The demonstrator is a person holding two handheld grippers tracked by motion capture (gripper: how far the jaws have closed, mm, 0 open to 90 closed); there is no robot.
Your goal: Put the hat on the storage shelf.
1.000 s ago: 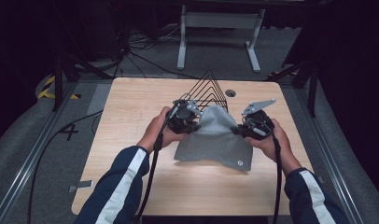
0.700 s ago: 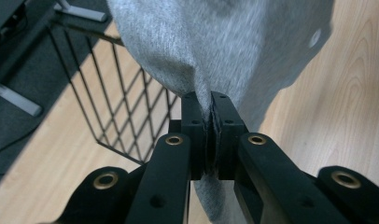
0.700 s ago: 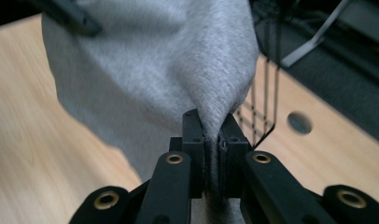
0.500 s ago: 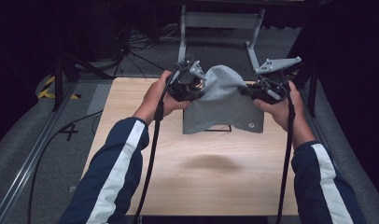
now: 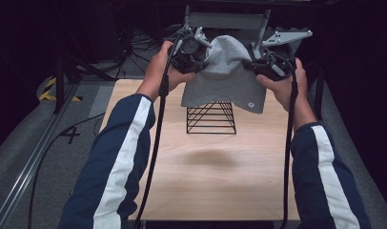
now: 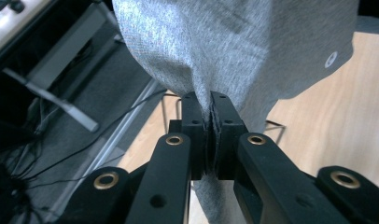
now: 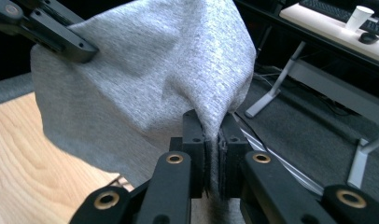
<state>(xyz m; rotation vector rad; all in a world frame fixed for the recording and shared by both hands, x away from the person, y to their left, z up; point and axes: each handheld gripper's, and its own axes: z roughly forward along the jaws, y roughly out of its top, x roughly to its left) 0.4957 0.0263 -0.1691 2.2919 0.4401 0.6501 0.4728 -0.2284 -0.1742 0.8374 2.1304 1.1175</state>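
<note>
Left tool (image 5: 199, 51) was clamped tight on the grey cloth's (image 5: 225, 71) left edge. Cloth hung aloft at the far side, over the wire rack (image 5: 211, 118) on the counter (image 5: 206, 176), likely for draping. Right tool (image 5: 258, 64) pinched the right edge, spreading it.

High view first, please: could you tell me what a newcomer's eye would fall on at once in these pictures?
A grey cloth hangs in the air above the far end of the wooden table, pinched at one edge by the left gripper and at the other by the right gripper. Beneath its lower hem, a black wire rack stands on the table.
</note>
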